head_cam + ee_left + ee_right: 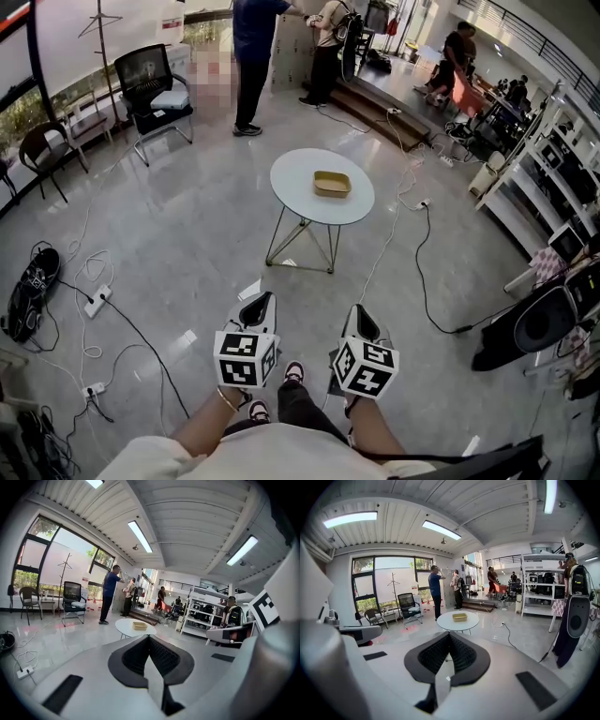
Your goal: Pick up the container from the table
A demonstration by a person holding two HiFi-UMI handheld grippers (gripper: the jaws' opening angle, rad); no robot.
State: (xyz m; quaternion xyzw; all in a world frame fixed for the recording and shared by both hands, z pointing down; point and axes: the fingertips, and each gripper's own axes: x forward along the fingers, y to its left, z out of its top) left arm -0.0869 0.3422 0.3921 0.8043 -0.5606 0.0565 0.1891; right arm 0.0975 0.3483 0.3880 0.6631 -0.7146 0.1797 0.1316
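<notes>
Head view: container on the round surface, well apart from left gripper and right gripper, jaws pressed together.

Bare grey floor is stretching from the left gripper and right gripper at lower middle up to the round white table at centre, whose top is lying open all around the yellow container. A power strip and loose cables are cluttering the lower left, an office chair is standing at upper left, and shelving racks are crowding the right edge.
</notes>
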